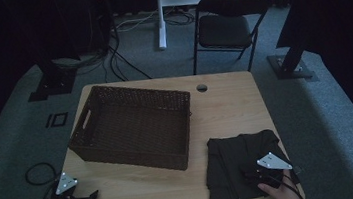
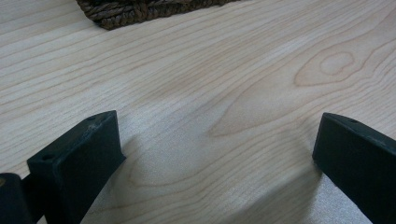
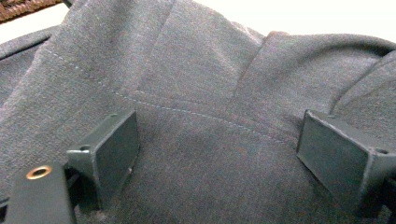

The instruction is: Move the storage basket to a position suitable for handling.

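Nearest you, at the front edge of the pale wooden bench (image 1: 225, 104), are your two hands with their tools. Your right gripper (image 1: 250, 173) sits on the dark grey folded cloth garment (image 1: 232, 166), which lies at the bench's front right corner, well apart from the basket's open inside but near its right wall. In the right gripper view the jaws of that gripper (image 3: 217, 154) stand spread wide, their black pads resting down on the grey fabric (image 3: 196, 84) to either side of a stitched seam, with a broad stretch of cloth lying flat between them; they pinch nothing. Your left gripper (image 1: 90, 196) lies at the front left corner, its grey three-cornered plate facing up and its black cable looping off over the carpet. In the left gripper view its jaws (image 2: 217, 154) are likewise spread, with bare wood grain (image 2: 210, 84) between them and nothing held. Just beyond your left gripper, the dark brown woven wicker basket (image 1: 135, 127) takes up the left and middle of the bench, rectangular, with a handle slot in its left wall; its braided lower edge (image 2: 140, 9) shows at the top of the left gripper view. Farther back, past the bench, a black folding chair (image 1: 227, 28) stands on the grey carpet.
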`<state>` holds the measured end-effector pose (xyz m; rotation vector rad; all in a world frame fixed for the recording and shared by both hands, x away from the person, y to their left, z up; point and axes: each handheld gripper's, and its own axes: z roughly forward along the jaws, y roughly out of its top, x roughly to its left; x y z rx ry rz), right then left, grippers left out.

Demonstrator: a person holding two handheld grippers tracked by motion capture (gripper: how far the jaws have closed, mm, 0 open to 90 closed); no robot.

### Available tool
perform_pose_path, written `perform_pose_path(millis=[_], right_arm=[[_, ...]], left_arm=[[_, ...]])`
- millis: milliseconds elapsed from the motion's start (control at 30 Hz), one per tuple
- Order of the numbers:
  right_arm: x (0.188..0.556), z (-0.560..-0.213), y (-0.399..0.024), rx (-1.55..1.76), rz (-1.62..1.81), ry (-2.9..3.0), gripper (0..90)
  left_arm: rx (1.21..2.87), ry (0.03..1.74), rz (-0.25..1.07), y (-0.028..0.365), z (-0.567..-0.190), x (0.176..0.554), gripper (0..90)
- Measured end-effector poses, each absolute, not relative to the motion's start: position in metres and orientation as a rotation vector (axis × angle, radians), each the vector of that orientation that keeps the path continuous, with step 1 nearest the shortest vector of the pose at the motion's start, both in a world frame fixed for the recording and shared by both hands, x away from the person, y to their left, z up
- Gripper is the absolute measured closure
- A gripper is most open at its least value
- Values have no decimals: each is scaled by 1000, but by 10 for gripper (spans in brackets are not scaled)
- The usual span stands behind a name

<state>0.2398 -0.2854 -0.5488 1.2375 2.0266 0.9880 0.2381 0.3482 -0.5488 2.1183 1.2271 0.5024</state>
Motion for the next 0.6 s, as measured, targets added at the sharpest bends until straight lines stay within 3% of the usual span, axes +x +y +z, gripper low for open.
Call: perform_pose_path(millis=[600], right_arm=[[244, -530, -269, 1258, 1087, 1976, 131]], left_arm=[[2099, 1201, 497, 357, -534, 248, 15]])
